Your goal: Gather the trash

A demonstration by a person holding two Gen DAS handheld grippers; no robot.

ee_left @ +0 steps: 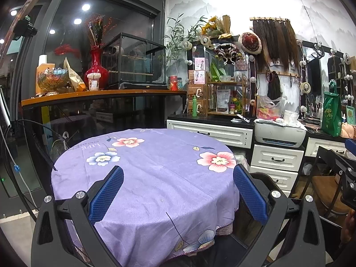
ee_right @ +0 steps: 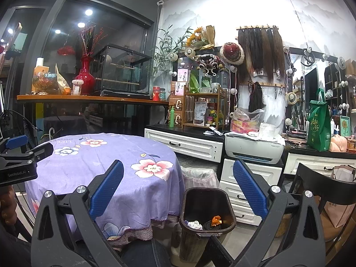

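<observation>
**Bin sits under the right gripper; cloth-covered counter shows no trash**

Left wrist view. Left gripper (ee_left: 178, 197) hangs over the near half of the round counter (ee_left: 142, 178), fingers (ee_left: 106, 197) spread wide, nothing between them. The purple flowered cloth is bare as far as this view reaches: no scrap, wrapper or cup on it. The trash bin is not visible here; it may be hidden below the counter's right edge. The right gripper (ee_left: 349, 173) shows only as a black and blue edge at far right.

Right wrist view. Right gripper (ee_right: 178, 197) also wide, empty. The dark trash bin (ee_right: 229, 202) stands on the floor just right of the counter (ee_right: 100, 169), low between the fingers (ee_right: 249, 197), nearer the right one. Its mouth is open and faces up. Inside: a white crumpled piece (ee_right: 194, 224), an orange scrap (ee_right: 215, 220), a dark round thing I cannot identify. The left gripper (ee_right: 26, 153) sits at left, over the counter's near-left edge.

Judgement: the right hand is much nearer the bin. No loose trash visible outside it; collection looks done or nearly so.
</observation>
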